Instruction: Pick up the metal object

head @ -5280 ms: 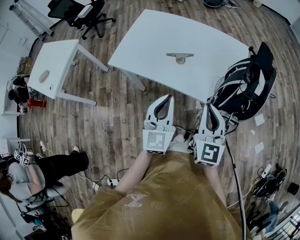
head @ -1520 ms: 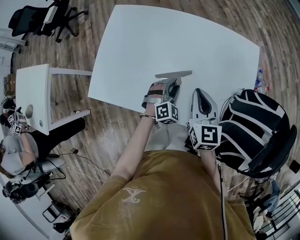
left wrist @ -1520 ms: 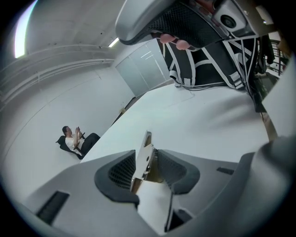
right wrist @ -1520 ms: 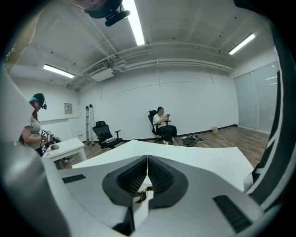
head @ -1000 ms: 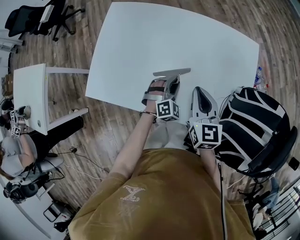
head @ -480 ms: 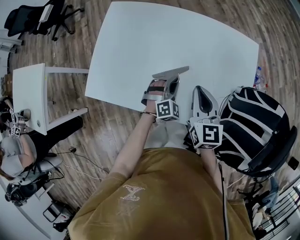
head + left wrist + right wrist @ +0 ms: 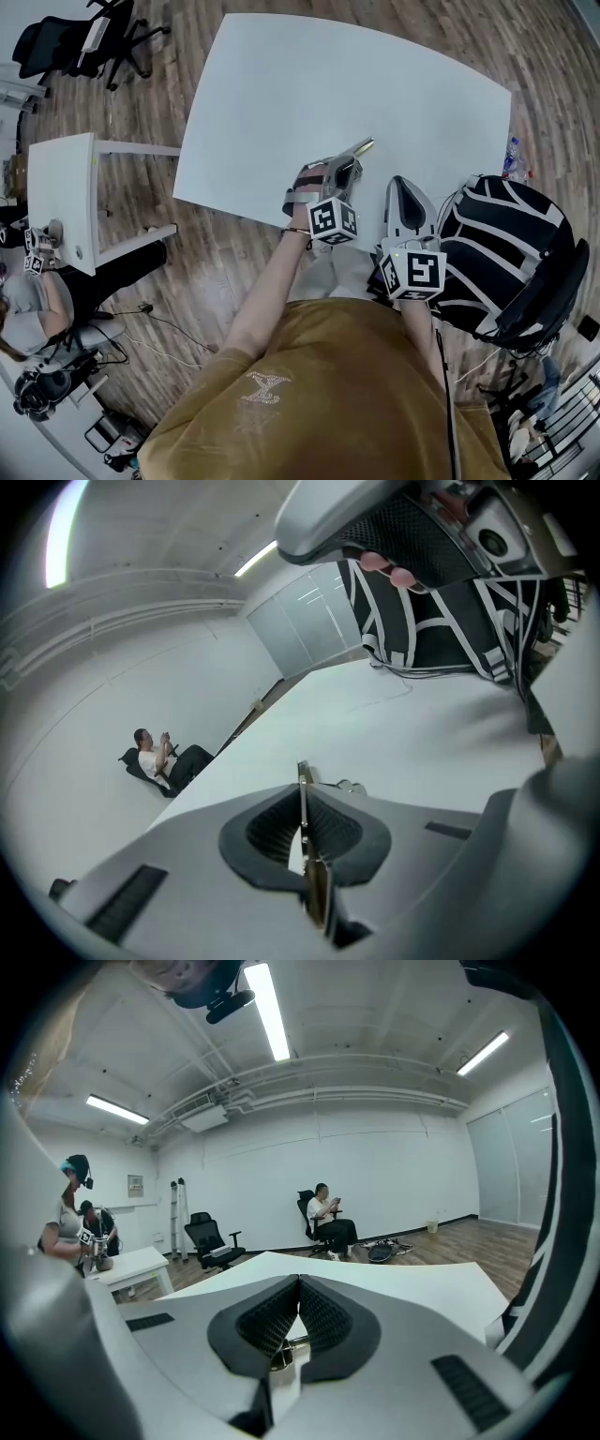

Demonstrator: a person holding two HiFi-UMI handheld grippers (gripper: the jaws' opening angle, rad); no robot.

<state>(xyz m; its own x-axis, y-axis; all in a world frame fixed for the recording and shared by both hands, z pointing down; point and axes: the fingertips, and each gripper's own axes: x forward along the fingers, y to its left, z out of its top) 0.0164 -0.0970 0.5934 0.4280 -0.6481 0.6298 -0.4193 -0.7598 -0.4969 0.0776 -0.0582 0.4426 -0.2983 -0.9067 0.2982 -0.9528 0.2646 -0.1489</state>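
**Grip made on the metal object; lift not confirmed**

Status from my end: the left hand-held gripper (image 7: 343,169) has just been closing and is now clamped narrow on the metal object (image 7: 302,772). In the left gripper view the jaws stand nearly together with a thin metal strip sandwiched between them. That reads as a hold, not an empty close.

The right hand-held gripper (image 7: 404,186) sits just right of the left one, at the near edge of the counter (image 7: 309,84). Its jaws are together, with nothing gripped as far as I can see. A small metal bit shows through the gap lower down in its view; I can't tell what it is.

Object location: near side of the counter, right of centre, in the left jaws. The backpack (image 7: 511,253) is off to the right, apart from both grippers.

Progress, my read:
- Reach: done.
- Grasp: done.
- Left to do: raise it clear. Neither view tells me whether it is off the surface or resting on it.

Orientation:
- The strip stands on edge between the jaws, thin edge towards the gripper camera, flat faces against the jaws.
- In the head view one end pokes out past the jaw tips, pointing far and right.
- So the long axis runs near-left to far-right, roughly in line with the gripper itself.
- A rounded fitting shows just past the jaws, on the right side of the strip.
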